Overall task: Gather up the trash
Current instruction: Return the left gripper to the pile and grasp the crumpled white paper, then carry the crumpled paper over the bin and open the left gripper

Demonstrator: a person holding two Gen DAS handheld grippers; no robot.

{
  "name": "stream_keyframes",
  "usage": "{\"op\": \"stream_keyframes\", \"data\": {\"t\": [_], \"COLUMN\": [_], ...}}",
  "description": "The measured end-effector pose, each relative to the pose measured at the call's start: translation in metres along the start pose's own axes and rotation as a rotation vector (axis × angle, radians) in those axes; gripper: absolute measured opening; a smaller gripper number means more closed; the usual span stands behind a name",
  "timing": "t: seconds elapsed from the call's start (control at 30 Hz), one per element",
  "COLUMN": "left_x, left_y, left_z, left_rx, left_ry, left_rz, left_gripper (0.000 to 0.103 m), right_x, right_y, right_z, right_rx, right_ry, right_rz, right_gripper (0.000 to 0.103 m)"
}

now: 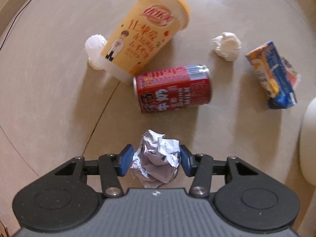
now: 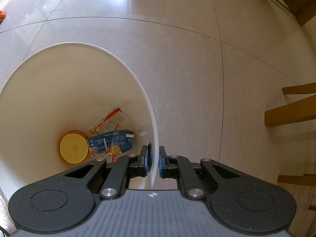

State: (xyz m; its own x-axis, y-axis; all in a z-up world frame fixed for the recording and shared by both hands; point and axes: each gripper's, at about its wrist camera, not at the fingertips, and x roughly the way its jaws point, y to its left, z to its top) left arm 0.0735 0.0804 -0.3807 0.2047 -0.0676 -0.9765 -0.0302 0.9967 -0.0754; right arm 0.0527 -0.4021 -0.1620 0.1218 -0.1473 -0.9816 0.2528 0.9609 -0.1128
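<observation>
A crumpled grey-white paper ball point(image 1: 156, 154) lies on the tiled floor, and my left gripper point(image 1: 156, 163) is shut on it, blue pads pressed to both sides. Beyond it lie a red milk can point(image 1: 171, 88), a tall yellow cup point(image 1: 146, 37), a small white plastic bottle point(image 1: 94, 49), a white tissue wad point(image 1: 227, 45) and a blue-orange carton point(image 1: 274, 75). My right gripper point(image 2: 154, 163) is shut on the rim of the white bin point(image 2: 79, 44). Inside the bin are a yellow cup point(image 2: 74, 151), a blue carton point(image 2: 112, 142) and a wrapper point(image 2: 108, 122).
The bin's white side point(image 1: 308, 142) shows at the right edge of the left wrist view. Wooden chair legs point(image 2: 292, 114) stand to the right of the bin. A dark cable point(image 1: 23, 7) runs across the floor at far left.
</observation>
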Motion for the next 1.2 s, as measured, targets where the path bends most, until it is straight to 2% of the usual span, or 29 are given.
{"op": "stream_keyframes", "data": {"t": [0.07,0.23,0.37,0.43,0.63,0.9,1.0,1.07,1.2], "left_x": [-0.010,-0.043,-0.077,-0.106,-0.163,-0.241,-0.265,-0.278,-0.293], "left_y": [-0.004,-0.026,-0.042,-0.051,-0.080,-0.151,-0.178,-0.198,-0.228], "left_z": [0.002,0.010,0.019,0.017,0.033,0.042,0.040,0.037,0.035], "left_rx": [0.026,0.166,0.261,0.330,0.513,0.788,0.874,0.924,0.990], "left_ry": [-0.001,-0.013,-0.052,-0.076,-0.132,-0.206,-0.205,-0.210,-0.222], "left_rz": [-0.012,-0.036,-0.096,-0.126,-0.202,-0.235,-0.257,-0.255,-0.299], "left_gripper": [0.050,0.050,0.050,0.050,0.050,0.050,0.050,0.050,0.052], "right_x": [0.000,0.000,0.000,-0.001,-0.001,-0.003,-0.005,-0.005,-0.006], "right_y": [0.000,-0.001,-0.001,0.000,-0.001,-0.005,-0.008,-0.011,-0.011], "right_z": [0.000,0.000,-0.001,-0.002,-0.003,-0.002,-0.002,-0.002,-0.003], "right_rx": [0.004,0.012,0.012,0.006,0.002,0.013,0.022,0.032,0.032], "right_ry": [0.001,0.000,-0.004,-0.008,-0.007,-0.009,-0.008,-0.008,-0.013], "right_rz": [0.002,0.004,0.003,0.000,0.007,0.020,0.032,0.040,0.049], "right_gripper": [0.012,0.012,0.012,0.012,0.011,0.011,0.011,0.011,0.011]}}
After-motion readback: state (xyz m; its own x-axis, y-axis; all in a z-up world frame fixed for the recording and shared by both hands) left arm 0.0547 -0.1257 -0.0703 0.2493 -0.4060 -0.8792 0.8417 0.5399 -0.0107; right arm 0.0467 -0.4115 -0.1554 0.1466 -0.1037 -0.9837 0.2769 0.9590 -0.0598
